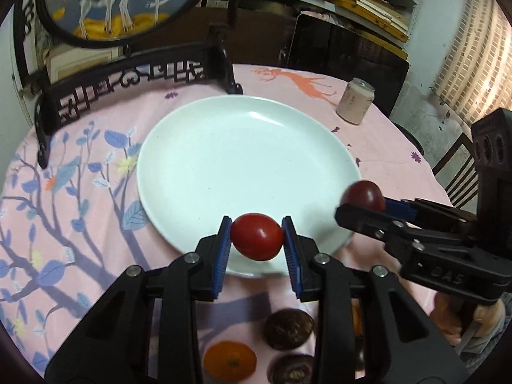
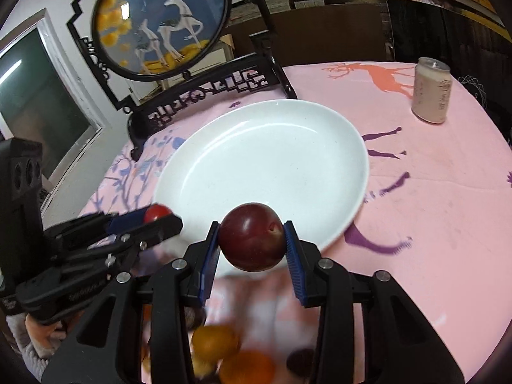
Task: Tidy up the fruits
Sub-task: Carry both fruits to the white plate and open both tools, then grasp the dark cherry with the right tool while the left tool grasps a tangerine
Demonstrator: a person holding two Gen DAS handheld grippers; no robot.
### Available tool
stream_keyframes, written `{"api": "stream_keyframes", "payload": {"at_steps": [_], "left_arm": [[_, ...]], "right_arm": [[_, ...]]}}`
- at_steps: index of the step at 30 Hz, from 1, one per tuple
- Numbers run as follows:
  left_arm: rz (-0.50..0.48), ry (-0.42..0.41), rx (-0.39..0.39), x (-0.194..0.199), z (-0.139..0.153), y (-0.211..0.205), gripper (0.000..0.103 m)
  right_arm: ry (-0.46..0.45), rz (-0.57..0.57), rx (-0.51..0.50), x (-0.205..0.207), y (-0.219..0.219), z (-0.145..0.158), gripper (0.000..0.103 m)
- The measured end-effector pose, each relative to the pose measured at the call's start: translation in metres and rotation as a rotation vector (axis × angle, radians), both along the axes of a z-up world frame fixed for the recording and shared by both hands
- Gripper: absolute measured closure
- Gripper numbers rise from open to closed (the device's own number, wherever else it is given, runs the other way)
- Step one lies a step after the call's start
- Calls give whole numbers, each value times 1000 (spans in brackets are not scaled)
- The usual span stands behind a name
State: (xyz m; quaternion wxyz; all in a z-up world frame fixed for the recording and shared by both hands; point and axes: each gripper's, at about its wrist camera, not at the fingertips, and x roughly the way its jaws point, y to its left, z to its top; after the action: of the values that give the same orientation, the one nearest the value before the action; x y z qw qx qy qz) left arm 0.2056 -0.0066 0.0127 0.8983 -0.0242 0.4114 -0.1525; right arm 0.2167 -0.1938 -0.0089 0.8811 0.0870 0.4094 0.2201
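The left gripper (image 1: 257, 236) is clenched on a small, glossy red tomato-like fruit (image 1: 257, 236), pinched from both sides by the blue ribbed pads (image 1: 224, 249), with the fruit's underside hanging free. Ahead of and below these jaws lies the wide, round white ceramic plate (image 1: 224, 147), bare of fruit; the tomato hangs just over its near rim. Behind and beneath the jaws, on the pink printed tablecloth (image 1: 96, 166), wait two dark brown wrinkled round fruits (image 1: 289, 328) and a round orange citrus (image 1: 229, 360).

To the right, the right gripper (image 2: 252, 240) grasps a larger, dark purple-red smooth plum (image 2: 252, 236) between its own blue pads, also poised over the plate's near edge. More fruit lies blurred under these jaws, among it a yellowish round one (image 2: 216, 340).

Judging by this, the step in hand is carrying the first two fruits to the plate, with the sorting barely begun. The next move calls for pushing each gripper further forward over the plate's hollow, lowering until the fruit is close to the ceramic, then releasing gently, since both fruits are round and could roll off the shallow rim.

Both tools point forward and slope down toward the plate, side by side and near each other, each held by a hand (image 1: 480, 320) at the rear grip; a pale sleeve shows at the right-wrist view's lower left.
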Motion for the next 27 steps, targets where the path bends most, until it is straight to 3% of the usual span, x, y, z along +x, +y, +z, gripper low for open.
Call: {"api": "stream_keyframes", "payload": {"at_steps": [1, 2, 4, 8, 17, 20, 21, 27], "left_arm": [[1, 4, -7, 3, -3, 2, 70], [1, 4, -8, 4, -5, 3, 67], [3, -6, -18, 5, -7, 6, 41], [10, -26, -40, 2, -2, 13, 41], [65, -78, -12, -37, 5, 37, 38], [68, -81, 3, -55, 0, 44, 34], [66, -82, 7, -62, -1, 46, 34], [-22, -91, 35, -94, -9, 45, 29]], "right_arm": [[-3, -1, 10, 2, 0, -1, 56], [-9, -4, 24, 1, -2, -1, 38], [-51, -21, 46, -2, -8, 4, 32], [-96, -32, 70, -11, -21, 14, 32], [-95, -73, 54, -48, -38, 9, 32], [-92, -103, 55, -64, -48, 4, 23], [-91, -119, 62, -68, -53, 3, 19], [-75, -186, 161, -91, -82, 1, 18]]}}
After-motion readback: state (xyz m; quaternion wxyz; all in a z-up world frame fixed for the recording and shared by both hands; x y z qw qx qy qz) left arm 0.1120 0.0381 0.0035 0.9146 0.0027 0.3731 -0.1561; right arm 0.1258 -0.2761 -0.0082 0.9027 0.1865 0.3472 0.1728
